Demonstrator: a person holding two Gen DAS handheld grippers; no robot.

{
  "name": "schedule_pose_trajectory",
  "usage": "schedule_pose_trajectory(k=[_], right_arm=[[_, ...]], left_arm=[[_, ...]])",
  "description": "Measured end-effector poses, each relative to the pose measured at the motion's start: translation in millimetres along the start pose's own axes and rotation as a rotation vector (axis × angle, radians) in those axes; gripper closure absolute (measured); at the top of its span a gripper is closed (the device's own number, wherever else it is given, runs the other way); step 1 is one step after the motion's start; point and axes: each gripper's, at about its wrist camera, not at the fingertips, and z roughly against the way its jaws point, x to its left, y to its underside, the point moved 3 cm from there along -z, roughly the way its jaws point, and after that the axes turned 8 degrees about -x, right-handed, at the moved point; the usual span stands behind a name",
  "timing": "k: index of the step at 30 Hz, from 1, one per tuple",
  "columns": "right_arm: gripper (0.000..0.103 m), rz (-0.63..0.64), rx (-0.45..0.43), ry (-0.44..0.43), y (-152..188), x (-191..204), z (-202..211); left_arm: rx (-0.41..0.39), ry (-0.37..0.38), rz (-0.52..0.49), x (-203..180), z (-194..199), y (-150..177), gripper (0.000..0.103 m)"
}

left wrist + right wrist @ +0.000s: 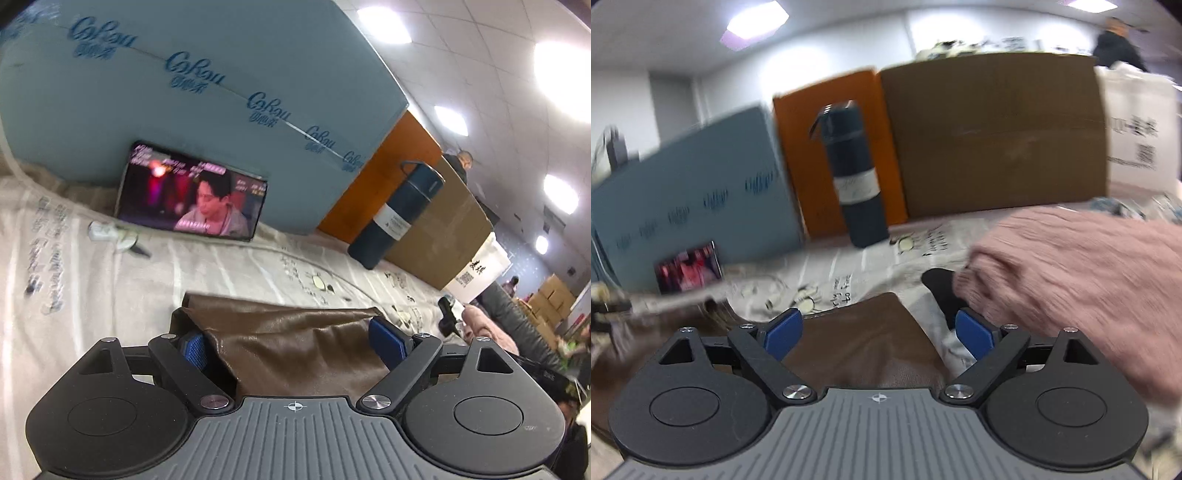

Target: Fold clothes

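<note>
While both spread, brown garment [295,343] between left claw [291,347] fingers

You have a dark blue flask [397,214] standing right of the tablet [192,195], cardboard box [439,236] behind it.

Printed cloth [229,273] spread over the surface, pale with dark lettering and small drawings. Behind it, a blue foam board [192,92] with repeated logos, leaning upright. Propped against the board's foot, a phone [192,195] playing video. Right of the board, an orange panel [380,177], then a brown cardboard sheet [993,136], then a white printed box [1137,129]. In front of the orange panel, a dark blue flask [855,173], upright on the cloth. Above the board, white ceiling tiles with bright light panels [565,81]. Far right of the board, stacked cartons [554,299] and blurred people beyond.
</note>
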Motion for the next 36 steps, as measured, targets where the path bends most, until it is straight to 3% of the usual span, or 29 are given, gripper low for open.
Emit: schedule_pose_trajectory(k=[2, 3, 4, 6, 7, 9, 15, 20, 27, 30, 31, 33, 34, 35, 36], right_arm=[[0.013, 0.003, 0.022, -0.022, 1.6, -1.1, -10.5], [0.013, 0.005, 0.033, -0.033, 2.4, -1.6, -15.7], [0.012, 0.007, 0.044, -0.043, 3.2, -2.1, -21.0], [0.011, 0.010, 0.066, -0.065, 4.7, -3.2, -31.4], [0.011, 0.012, 0.077, -0.076, 5.5, -3.7, -36.6], [0.011, 0.016, 0.099, -0.098, 7.1, -4.8, -47.1], [0.009, 0.026, 0.164, -0.163, 11.8, -8.1, -78.1], [0.005, 0.056, 0.130, -0.255, 10.8, -7.3, -67.6], [0.002, 0.068, 0.064, -0.401, 2.6, -4.3, -39.6], [0.004, 0.007, 0.014, -0.526, -0.2, -11.0, -18.0], [0.012, -0.014, -0.003, -0.568, -1.2, -13.4, -10.7], [0.050, -0.028, -0.030, -0.608, -1.6, -15.1, 3.4], [0.074, -0.016, -0.025, -0.599, -1.3, -14.3, 8.8], [0.084, 0.002, -0.015, -0.582, -0.3, -12.7, 14.0], [0.086, 0.015, -0.008, -0.577, 1.9, -10.9, 19.9]], left_arm=[[-0.022, 0.005, -0.048, -7.9, -5.0, -1.6, 0.017], [-0.029, 0.005, -0.080, -12.1, -7.6, -1.5, 0.030], [-0.028, 0.001, -0.126, -17.0, -10.1, 0.5, 0.059], [-0.027, -0.002, -0.215, -26.8, -13.9, 4.4, 0.088], [-0.031, 0.009, -0.248, -32.1, -12.4, 6.7, 0.093], [-0.047, 0.040, -0.307, -43.3, -7.6, 10.5, 0.096], [-0.212, 0.299, -0.401, -86.5, 44.8, 7.0, 0.101], [-0.301, 0.445, -0.421, -109.9, 92.2, 15.9, 0.101], [-0.336, 0.640, -0.394, -134.0, 149.9, 36.6, 0.101], [-0.327, 0.663, -0.376, -132.5, 162.5, 45.7, 0.101], [-0.323, 0.665, -0.373, -131.7, 166.1, 48.9, 0.101], [-0.324, 0.657, -0.357, -127.3, 173.4, 54.3, 0.101], [-0.326, 0.651, -0.349, -125.3, 177.0, 57.0, 0.101], [-0.327, 0.644, -0.343, -124.1, 180.8, 59.9, 0.101], [-0.325, 0.639, -0.338, -123.4, 184.3, 63.3, 0.101]])
